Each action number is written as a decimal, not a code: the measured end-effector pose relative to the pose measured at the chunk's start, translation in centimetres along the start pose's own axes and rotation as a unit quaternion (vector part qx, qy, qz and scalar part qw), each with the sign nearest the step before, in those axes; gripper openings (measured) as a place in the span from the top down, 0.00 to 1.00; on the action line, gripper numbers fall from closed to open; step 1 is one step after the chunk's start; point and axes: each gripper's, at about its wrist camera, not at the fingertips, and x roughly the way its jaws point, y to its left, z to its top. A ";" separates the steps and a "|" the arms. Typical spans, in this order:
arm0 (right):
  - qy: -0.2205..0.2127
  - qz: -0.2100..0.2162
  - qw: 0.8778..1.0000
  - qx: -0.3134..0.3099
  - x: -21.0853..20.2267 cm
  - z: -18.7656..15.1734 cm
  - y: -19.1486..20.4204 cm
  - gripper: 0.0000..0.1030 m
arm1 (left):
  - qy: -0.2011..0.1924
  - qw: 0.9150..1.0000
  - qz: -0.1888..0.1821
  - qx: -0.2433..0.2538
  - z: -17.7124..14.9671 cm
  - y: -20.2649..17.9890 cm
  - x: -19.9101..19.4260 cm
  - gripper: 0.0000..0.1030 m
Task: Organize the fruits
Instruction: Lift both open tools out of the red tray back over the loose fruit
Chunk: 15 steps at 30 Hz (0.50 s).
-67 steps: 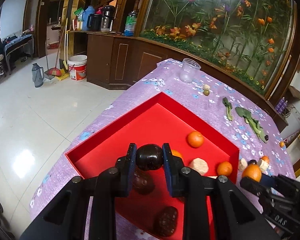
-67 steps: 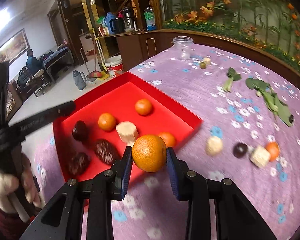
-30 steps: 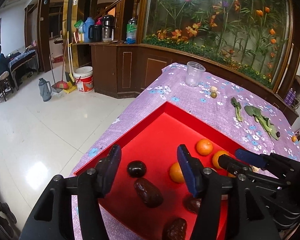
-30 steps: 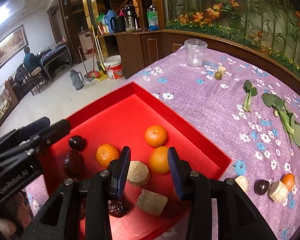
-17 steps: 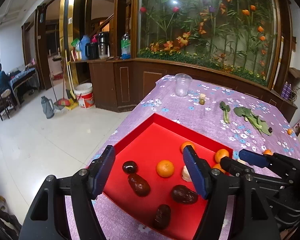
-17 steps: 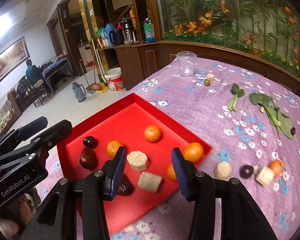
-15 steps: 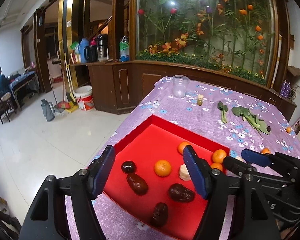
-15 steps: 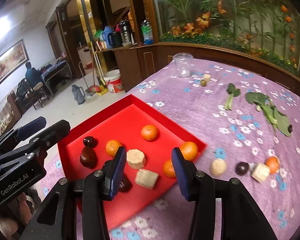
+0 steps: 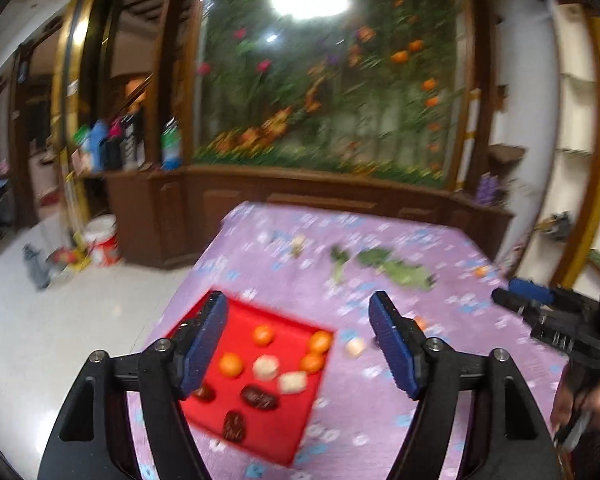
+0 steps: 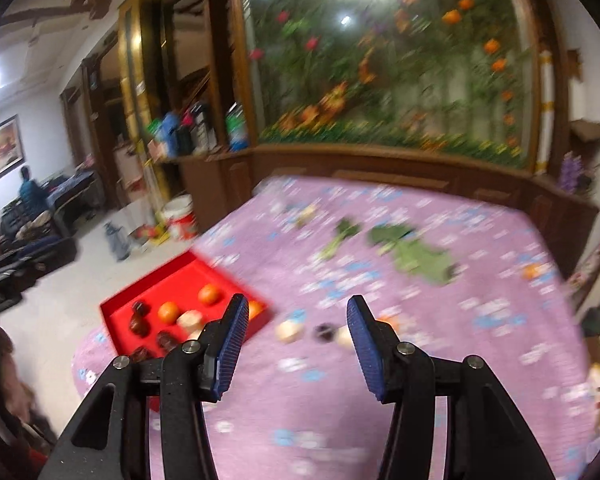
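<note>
Your left hand-held gripper (image 9: 298, 344) is spread wide with nothing between its two blue pads, and it hangs high above the bench (image 9: 440, 392). Your right hand-held gripper (image 10: 294, 346) is also wide apart and holds nothing. Both views are blurred, so small details are not sure.

The red tray (image 9: 296, 432) lies at the near left corner of the bench, on the purple flowered cloth. In the left view you can count in the tray four oranges (image 9: 263, 335): one at the back, one at the left and two close together by the right wall. Two pale blocks (image 9: 265, 367) lie in the middle, just beside each other. Three dark fruits (image 9: 260, 397) lie at the front part; one of them is half hidden behind your left pad.

Outside the tray, in the right view, one pale piece (image 10: 289, 331), one dark fruit (image 10: 325, 332) and a second pale piece lie in a short row on the cloth between your right pads. One orange thing shows just behind the right pad. One more small orange (image 10: 534, 270) lies far away, near the right edge of the bench.

Two bunches of greens (image 10: 416, 254) lie in the middle of the bench, well apart from the tray.
</note>
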 end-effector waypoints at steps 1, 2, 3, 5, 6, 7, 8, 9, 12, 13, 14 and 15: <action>-0.017 -0.015 1.000 0.005 -2.2 1.2 -1.5 0.46 | -0.003 1.000 -0.020 0.002 1.0 -0.3 -0.8 0.24; -0.038 -0.033 0.999 0.011 -4.6 2.3 -2.9 0.46 | -0.003 0.999 -0.041 0.003 1.9 -0.6 -1.6 0.24; -0.055 -0.046 0.997 0.015 -6.5 3.1 -3.9 0.46 | -0.002 0.998 -0.061 0.006 3.0 -0.9 -2.4 0.24; -0.089 -0.082 0.992 0.023 -10.9 5.1 -5.9 0.41 | -0.004 0.997 -0.078 0.015 4.7 -1.4 -4.1 0.24; -0.104 -0.101 0.989 0.023 -13.0 6.3 -6.7 0.40 | -0.011 0.996 -0.079 0.027 5.7 -1.9 -5.1 0.24; -0.114 -0.119 0.986 0.021 -15.0 7.5 -7.4 0.39 | -0.016 0.996 -0.079 0.039 6.4 -2.3 -5.9 0.24; -0.121 -0.135 0.983 0.018 -16.6 8.7 -7.8 0.39 | -0.021 0.995 -0.078 0.053 7.4 -2.8 -6.7 0.24; -0.127 -0.154 0.980 0.012 -18.4 10.2 -8.1 0.39 | -0.026 0.995 -0.075 0.065 8.6 -3.3 -7.4 0.24; -0.152 -0.201 0.968 -0.005 -22.8 14.2 -8.2 0.39 | -0.045 0.993 -0.055 0.090 11.9 -4.2 -8.6 0.22; -0.160 -0.210 0.964 -0.011 -23.9 15.5 -7.9 0.34 | -0.050 0.993 -0.049 0.093 12.8 -4.4 -8.7 0.19; -0.166 -0.214 0.963 -0.015 -24.7 16.4 -7.7 0.28 | -0.053 0.993 -0.046 0.094 13.7 -4.5 -8.6 0.18; -0.168 -0.215 0.962 -0.018 -24.9 16.9 -7.5 0.26 | -0.052 0.993 -0.047 0.095 14.4 -4.4 -8.3 0.15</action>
